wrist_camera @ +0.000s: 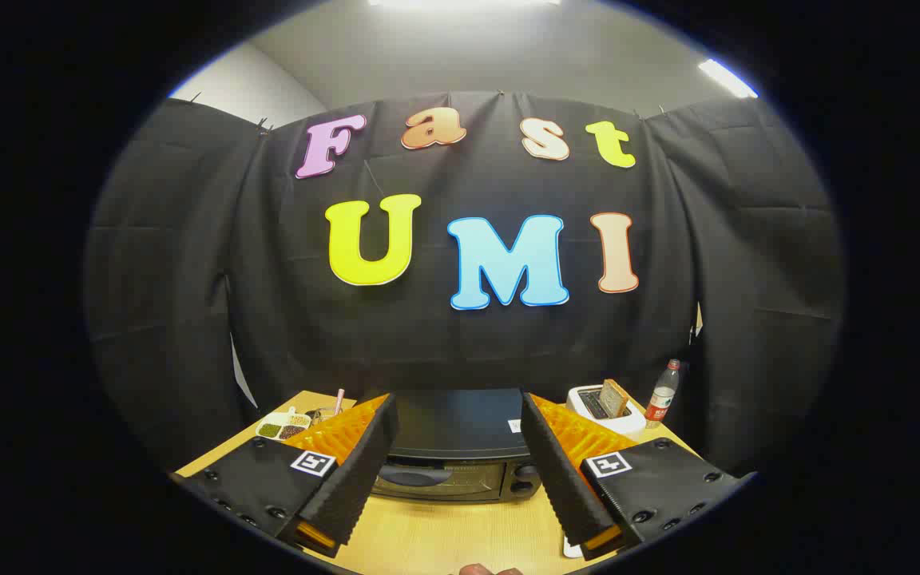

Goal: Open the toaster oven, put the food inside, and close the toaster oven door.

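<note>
A black toaster oven [456,447] stands on the wooden table [452,535], its glass door shut and two knobs at its right side. It sits beyond my fingers, framed in the gap between them. My gripper [460,459] is open, held above the table in front of the oven, with nothing between the fingers. A small rounded brown thing [477,570] peeks in at the table's near edge; I cannot tell what it is.
A white pop-up toaster [605,409] with a slice of bread stands right of the oven, a plastic bottle [663,393] beside it. A white divided tray [283,426] with beans or seeds lies to the left. A white item [572,549] lies under the right finger.
</note>
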A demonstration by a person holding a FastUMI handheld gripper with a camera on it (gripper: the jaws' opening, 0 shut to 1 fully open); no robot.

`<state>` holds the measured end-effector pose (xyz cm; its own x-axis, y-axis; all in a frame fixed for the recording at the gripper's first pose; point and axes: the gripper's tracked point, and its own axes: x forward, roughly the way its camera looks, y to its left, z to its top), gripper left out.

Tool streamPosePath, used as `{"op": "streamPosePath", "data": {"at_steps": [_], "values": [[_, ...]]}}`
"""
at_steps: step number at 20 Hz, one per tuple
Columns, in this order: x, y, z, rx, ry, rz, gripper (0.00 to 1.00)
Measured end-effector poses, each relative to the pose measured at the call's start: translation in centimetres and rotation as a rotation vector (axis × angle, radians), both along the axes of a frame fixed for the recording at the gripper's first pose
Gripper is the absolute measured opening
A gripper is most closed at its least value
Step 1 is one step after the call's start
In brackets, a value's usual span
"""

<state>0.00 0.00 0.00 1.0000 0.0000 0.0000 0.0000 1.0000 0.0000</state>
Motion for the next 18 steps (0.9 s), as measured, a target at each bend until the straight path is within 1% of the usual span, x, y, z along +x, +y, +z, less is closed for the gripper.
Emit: {"op": "streamPosePath", "data": {"at_steps": [9,14,18], "values": [[-1.4,0.9,-0.6,-0.014,-0.008,0.034,0.98],[-1.0,1.5,-0.9,0.012,-0.006,0.036,0.98],[-0.3,2.6,-1.4,0.008,0.011,0.05,0.98]]}}
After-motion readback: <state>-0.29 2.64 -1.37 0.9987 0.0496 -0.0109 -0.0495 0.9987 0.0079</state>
